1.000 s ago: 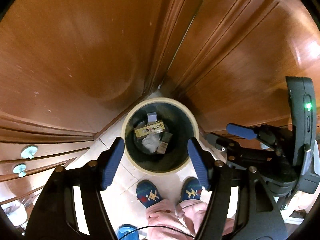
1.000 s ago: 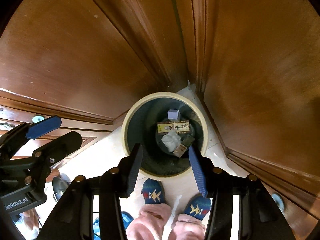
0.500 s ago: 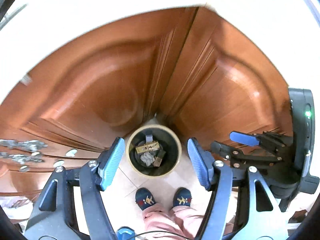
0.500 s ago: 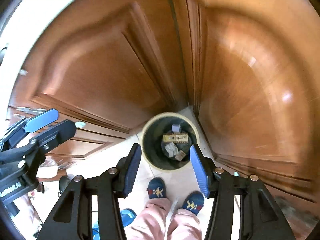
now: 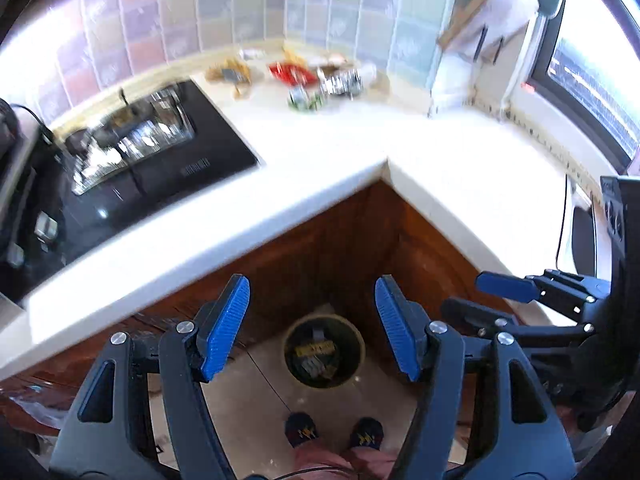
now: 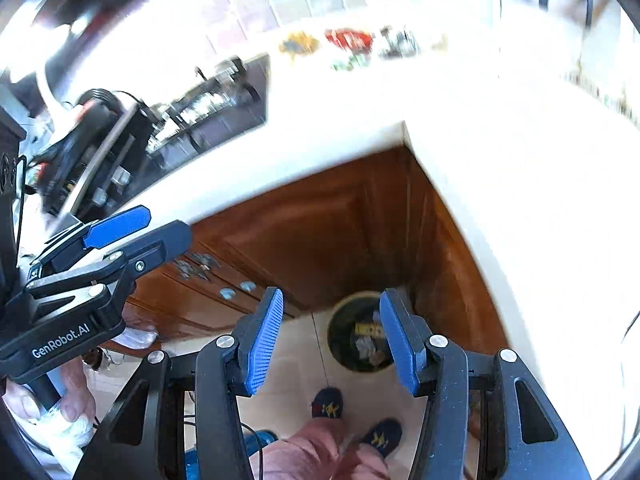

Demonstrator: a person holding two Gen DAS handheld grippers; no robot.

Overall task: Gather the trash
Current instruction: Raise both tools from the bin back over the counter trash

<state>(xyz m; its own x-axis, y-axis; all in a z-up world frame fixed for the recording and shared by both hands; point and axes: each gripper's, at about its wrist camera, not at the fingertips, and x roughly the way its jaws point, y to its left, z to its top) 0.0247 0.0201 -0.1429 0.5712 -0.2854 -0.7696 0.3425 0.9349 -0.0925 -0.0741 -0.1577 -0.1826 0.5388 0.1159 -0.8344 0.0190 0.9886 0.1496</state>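
Observation:
A round bin [image 5: 324,350] with a cream rim stands on the floor in the cabinet corner, holding several pieces of trash; it also shows in the right wrist view [image 6: 356,336]. My left gripper [image 5: 312,336] is open and empty, high above the bin. My right gripper [image 6: 330,334] is open and empty too, beside the left. Several wrappers lie at the back of the white counter [image 5: 440,148]: a red one [image 5: 290,73], a yellow one [image 5: 230,72], a green one [image 5: 304,98] and a silver one [image 5: 340,82]. They show blurred in the right wrist view [image 6: 348,40].
A black glass hob [image 5: 132,160] is set in the counter at left. Wooden cabinet doors [image 5: 320,252] meet in a corner under the counter edge. A window [image 5: 592,80] is at right. My feet in blue slippers [image 5: 334,434] stand on the tiled floor.
Both grippers have risen from close over the bin to above counter height. The counter, hob and wrappers have come into view. Both stay open and empty.

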